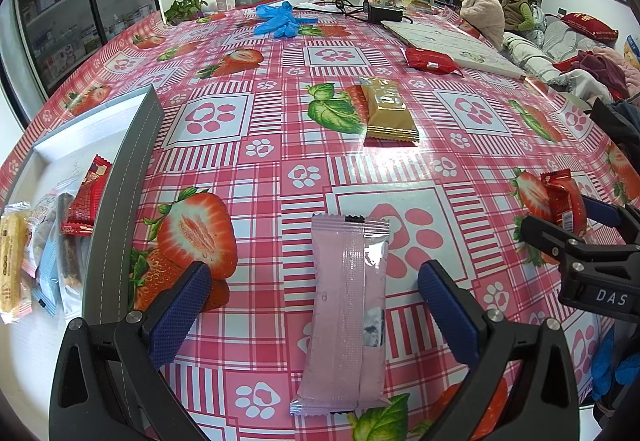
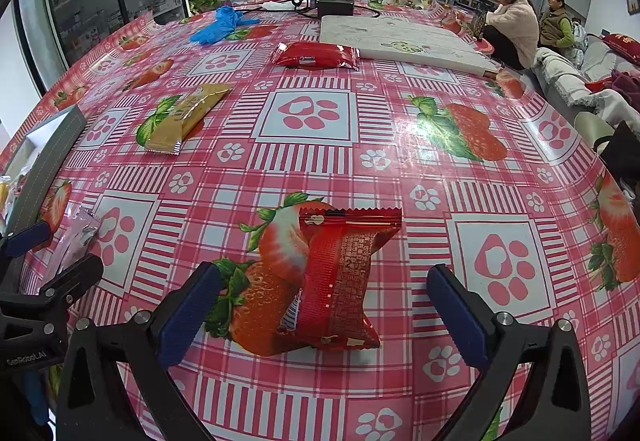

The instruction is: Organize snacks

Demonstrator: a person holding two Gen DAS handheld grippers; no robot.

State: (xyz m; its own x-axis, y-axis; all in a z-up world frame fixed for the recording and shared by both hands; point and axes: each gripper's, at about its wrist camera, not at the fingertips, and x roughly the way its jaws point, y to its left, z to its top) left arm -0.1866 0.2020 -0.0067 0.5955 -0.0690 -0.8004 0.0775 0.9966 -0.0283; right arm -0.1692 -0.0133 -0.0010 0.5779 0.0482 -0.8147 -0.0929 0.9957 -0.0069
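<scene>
Two grippers, right gripper (image 1: 592,241) lettered "DAS"

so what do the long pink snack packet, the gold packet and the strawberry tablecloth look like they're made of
Long pink snack packet: thin plastic film, semi-glossy, with crimped ends and a centre seam. Gold packet: probably metallised foil-plastic; it shows bright highlights. Strawberry tablecloth: likely wipe-clean vinyl or oilcloth, since it mirrors window glare.

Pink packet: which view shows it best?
The left wrist view. There the pink packet lies full length on the tablecloth between the open fingers of the left gripper. The right wrist view catches only a crumpled end of it at the left edge, partly behind the other gripper.
</scene>
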